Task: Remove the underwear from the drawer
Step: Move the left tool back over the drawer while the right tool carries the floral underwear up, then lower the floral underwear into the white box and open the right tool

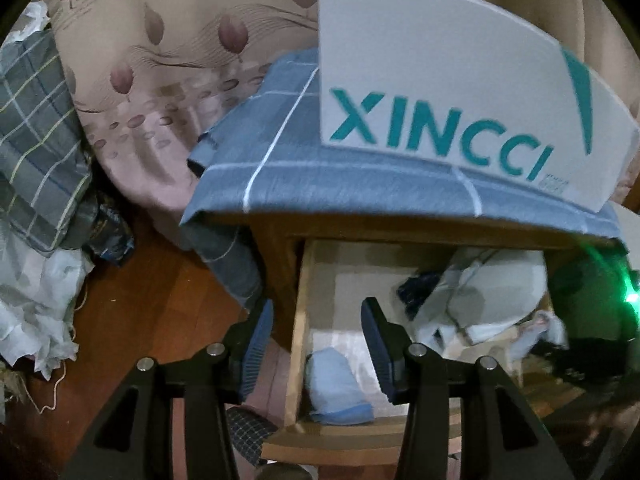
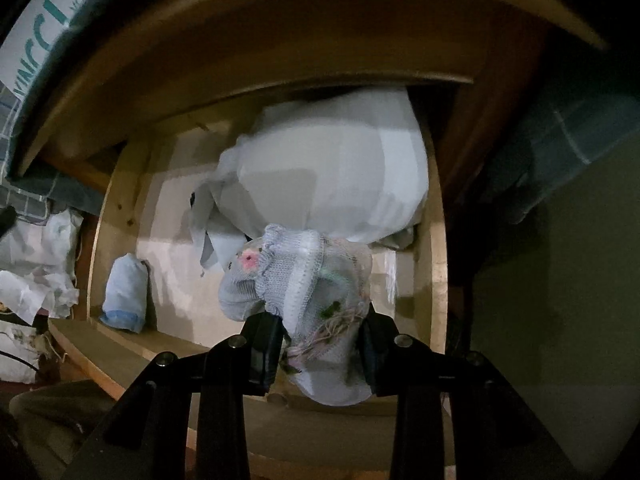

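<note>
The wooden drawer (image 1: 299, 320) stands pulled out under a cabinet top. In it lie a rolled pale blue cloth (image 1: 340, 388), a heap of white garments (image 1: 480, 300) and a dark item (image 1: 416, 284). My left gripper (image 1: 318, 304) is open and holds nothing, straddling the drawer's left wall from above. My right gripper (image 2: 320, 320) is shut on a bundle of grey-blue knit underwear (image 2: 296, 288) with a white band and a pink flower, held above the drawer (image 2: 436, 260). Behind it lies a big white garment (image 2: 340, 176); the blue roll (image 2: 124, 292) sits at the left.
A white box lettered XINCCI (image 1: 440, 92) stands on a blue checked cloth (image 1: 320, 184) draped over the cabinet top. Left of the cabinet are wood floor (image 1: 160, 320), floral fabric (image 1: 160, 80), a checked bundle (image 1: 36, 140) and crumpled white bags (image 1: 36, 304).
</note>
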Action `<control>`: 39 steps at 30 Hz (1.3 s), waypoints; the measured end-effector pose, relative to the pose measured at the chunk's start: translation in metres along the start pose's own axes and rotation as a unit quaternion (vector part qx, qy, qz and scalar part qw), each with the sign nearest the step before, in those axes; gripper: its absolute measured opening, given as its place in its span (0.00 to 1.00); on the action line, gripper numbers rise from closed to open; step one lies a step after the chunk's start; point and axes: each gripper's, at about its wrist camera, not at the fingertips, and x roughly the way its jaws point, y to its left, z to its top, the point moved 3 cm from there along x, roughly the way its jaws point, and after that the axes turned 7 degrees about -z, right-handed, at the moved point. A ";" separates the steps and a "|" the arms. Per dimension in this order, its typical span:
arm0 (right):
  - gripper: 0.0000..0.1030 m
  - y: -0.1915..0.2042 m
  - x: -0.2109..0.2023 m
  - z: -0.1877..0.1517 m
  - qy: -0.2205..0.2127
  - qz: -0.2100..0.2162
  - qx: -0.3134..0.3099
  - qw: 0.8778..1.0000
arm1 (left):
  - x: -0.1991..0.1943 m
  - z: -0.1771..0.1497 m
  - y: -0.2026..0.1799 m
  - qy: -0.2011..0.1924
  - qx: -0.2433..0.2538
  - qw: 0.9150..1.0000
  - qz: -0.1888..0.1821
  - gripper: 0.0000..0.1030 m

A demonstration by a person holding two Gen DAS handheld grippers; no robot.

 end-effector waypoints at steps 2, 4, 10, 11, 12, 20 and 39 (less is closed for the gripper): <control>0.30 0.000 -0.002 0.000 -0.001 -0.002 0.000 1.000 | 0.003 -0.006 0.001 -0.002 0.002 1.000 0.008 0.45; 0.30 0.002 -0.006 -0.001 -0.004 -0.002 0.000 1.000 | 0.006 -0.009 0.001 0.000 0.004 1.000 0.011 0.46; 0.30 0.009 -0.032 -0.001 -0.022 0.003 -0.015 1.000 | 0.017 -0.016 0.005 0.013 0.004 1.000 0.014 0.46; 0.30 0.011 -0.038 0.000 -0.025 0.004 -0.020 0.999 | 0.017 -0.016 0.007 0.011 -0.002 1.000 0.013 0.45; 0.30 0.012 -0.044 0.001 -0.030 0.003 -0.023 0.999 | 0.016 -0.016 0.008 0.009 -0.007 1.000 0.012 0.45; 0.30 0.025 -0.096 0.010 -0.058 0.008 -0.045 0.997 | 0.018 -0.020 0.009 0.014 -0.004 1.000 0.020 0.46; 0.31 0.052 -0.252 0.095 -0.180 0.004 -0.068 0.981 | 0.020 -0.023 0.006 0.021 0.009 1.000 0.014 0.46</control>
